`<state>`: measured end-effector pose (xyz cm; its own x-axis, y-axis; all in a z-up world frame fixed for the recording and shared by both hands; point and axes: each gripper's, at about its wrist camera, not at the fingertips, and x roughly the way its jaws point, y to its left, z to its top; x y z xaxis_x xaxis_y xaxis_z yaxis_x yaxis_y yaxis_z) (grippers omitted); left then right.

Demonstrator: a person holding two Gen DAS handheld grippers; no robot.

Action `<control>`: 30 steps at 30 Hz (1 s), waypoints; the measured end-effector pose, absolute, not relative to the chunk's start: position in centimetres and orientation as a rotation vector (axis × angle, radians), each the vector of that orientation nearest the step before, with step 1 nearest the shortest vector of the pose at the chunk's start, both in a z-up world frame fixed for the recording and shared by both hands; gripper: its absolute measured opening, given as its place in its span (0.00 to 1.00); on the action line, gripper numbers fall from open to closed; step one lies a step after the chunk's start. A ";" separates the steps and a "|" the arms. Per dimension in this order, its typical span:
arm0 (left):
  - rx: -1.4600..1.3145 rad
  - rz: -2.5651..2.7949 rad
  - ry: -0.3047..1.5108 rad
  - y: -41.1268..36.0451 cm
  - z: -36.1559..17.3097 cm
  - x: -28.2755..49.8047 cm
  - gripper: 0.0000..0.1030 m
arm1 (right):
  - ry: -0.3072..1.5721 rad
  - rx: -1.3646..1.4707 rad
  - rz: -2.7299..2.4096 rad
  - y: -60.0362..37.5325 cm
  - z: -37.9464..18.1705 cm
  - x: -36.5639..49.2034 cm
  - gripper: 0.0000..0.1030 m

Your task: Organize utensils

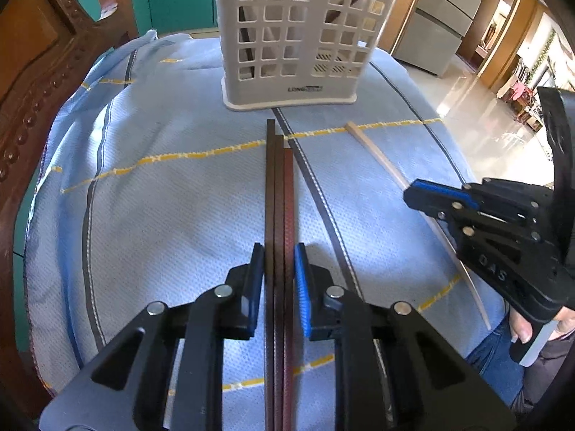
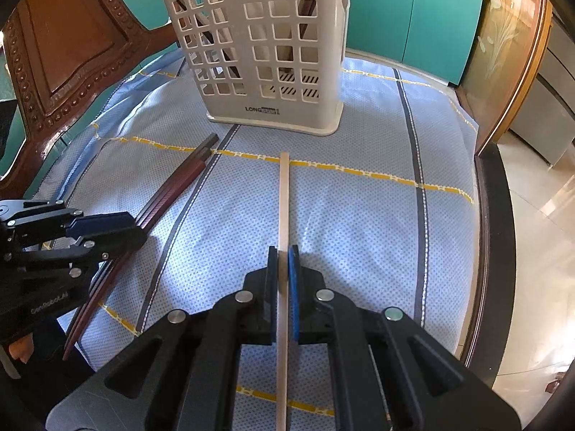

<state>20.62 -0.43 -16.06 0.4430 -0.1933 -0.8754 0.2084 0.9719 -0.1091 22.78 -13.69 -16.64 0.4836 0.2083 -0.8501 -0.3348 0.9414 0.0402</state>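
My left gripper (image 1: 279,262) is shut on a bundle of three dark brown chopsticks (image 1: 278,186) that point toward a white slotted utensil holder (image 1: 291,36). My right gripper (image 2: 284,264) is shut on a single pale wooden chopstick (image 2: 284,194), which also points at the holder (image 2: 266,50). In the left wrist view the right gripper (image 1: 413,195) and its pale chopstick (image 1: 377,154) show at the right. In the right wrist view the left gripper (image 2: 138,228) and the dark chopsticks (image 2: 179,186) show at the left. Some dark utensils stand inside the holder.
A light blue cloth (image 2: 359,215) with yellow and grey stripes covers the table. A carved wooden chair back (image 2: 64,57) stands at the left. Teal cabinets (image 2: 413,18) are behind. The table's edge (image 2: 492,251) runs along the right, with shiny floor beyond.
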 end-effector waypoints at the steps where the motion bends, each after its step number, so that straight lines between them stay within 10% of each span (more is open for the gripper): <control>1: 0.022 -0.236 1.081 -0.4 -16.1 20.5 0.18 | 1.014 -0.139 0.330 -13.7 -16.6 22.8 0.06; 30: -0.031 -0.185 1.051 2.2 -15.1 20.1 0.18 | 1.013 -0.056 0.293 -16.1 -16.0 22.3 0.07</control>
<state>20.11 2.20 -15.08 0.4830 -0.1665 -0.8596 0.1372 0.9840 -0.1135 22.35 -16.09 -16.00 0.4941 0.2159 -0.8422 -0.2674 0.9595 0.0891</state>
